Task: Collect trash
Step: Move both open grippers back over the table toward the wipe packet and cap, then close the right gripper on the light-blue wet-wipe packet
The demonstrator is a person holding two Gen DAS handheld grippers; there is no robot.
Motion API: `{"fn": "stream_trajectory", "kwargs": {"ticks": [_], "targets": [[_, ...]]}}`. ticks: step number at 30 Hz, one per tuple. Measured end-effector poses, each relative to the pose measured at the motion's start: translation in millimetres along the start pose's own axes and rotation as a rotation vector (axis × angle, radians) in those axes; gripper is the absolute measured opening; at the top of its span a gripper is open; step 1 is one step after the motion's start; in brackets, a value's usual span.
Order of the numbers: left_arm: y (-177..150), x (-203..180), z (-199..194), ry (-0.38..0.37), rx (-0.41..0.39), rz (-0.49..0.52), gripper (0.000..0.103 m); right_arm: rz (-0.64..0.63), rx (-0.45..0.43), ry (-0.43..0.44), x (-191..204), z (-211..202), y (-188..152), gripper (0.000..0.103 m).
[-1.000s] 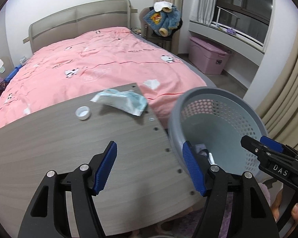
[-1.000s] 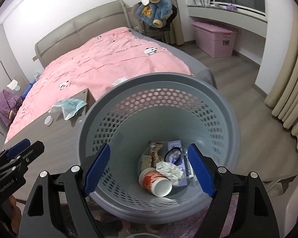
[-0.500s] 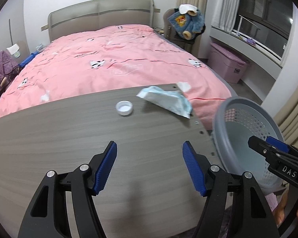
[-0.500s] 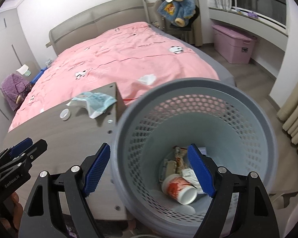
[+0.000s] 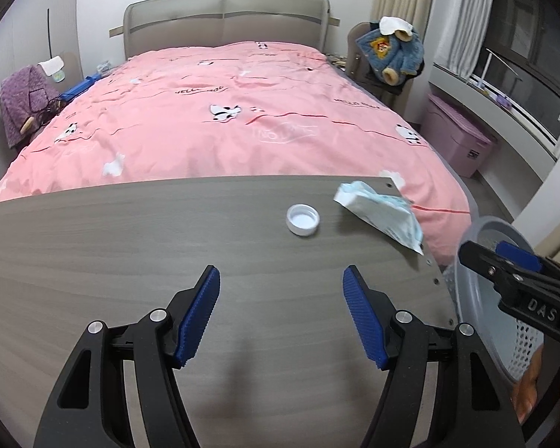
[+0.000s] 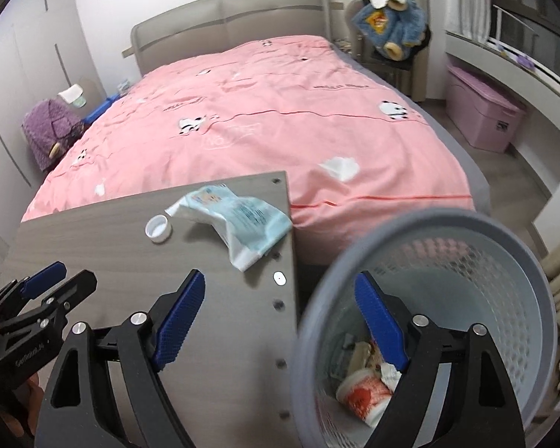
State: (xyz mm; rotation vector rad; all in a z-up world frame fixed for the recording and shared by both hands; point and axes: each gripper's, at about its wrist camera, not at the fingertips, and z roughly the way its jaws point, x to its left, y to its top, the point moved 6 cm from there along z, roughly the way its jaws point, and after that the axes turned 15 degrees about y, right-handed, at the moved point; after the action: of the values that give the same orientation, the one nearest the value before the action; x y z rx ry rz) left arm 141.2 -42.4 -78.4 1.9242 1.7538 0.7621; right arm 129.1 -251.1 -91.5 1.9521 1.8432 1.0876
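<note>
Over table (image 5: 93, 261), both tools (image 5: 280, 313) tilt downward, agape.

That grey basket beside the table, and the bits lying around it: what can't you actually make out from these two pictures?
- Basket contents: in the right wrist view, the right gripper's finger covers part of the pile; only a red-and-white cup is clear.
- Basket in the left wrist view: the frame edge and the right gripper hide most of it.
- Wrapper: its print is blurred and unreadable.
- Table: its near edge is cut off.
</note>
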Motion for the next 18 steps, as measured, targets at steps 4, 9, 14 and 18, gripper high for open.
{"fn": "stream_trajectory", "kwargs": {"ticks": [4, 9, 14, 18], "targets": [[3.9, 6.8, 7.4, 0.009, 0.01, -0.016, 0.066, -0.06, 0.049, 0.003, 8.3, 23.5, 11.0, 0.083], [3.6, 10.7, 13.3, 0.013, 0.023, -0.024, 0.066, -0.127, 0.118, 0.008, 16.2, 50.7, 18.7, 0.086], [4.2, 12.4, 16.7, 0.011, 0.032, -0.031, 0.066, -0.17, 0.169, -0.003, 18.1, 69.9, 24.3, 0.087], [4.0, 13.4, 18.1, 0.01, 0.035, -0.036, 0.066, -0.2, 0.206, -0.014, 19.0, 83.7, 29.7, 0.087]]}}
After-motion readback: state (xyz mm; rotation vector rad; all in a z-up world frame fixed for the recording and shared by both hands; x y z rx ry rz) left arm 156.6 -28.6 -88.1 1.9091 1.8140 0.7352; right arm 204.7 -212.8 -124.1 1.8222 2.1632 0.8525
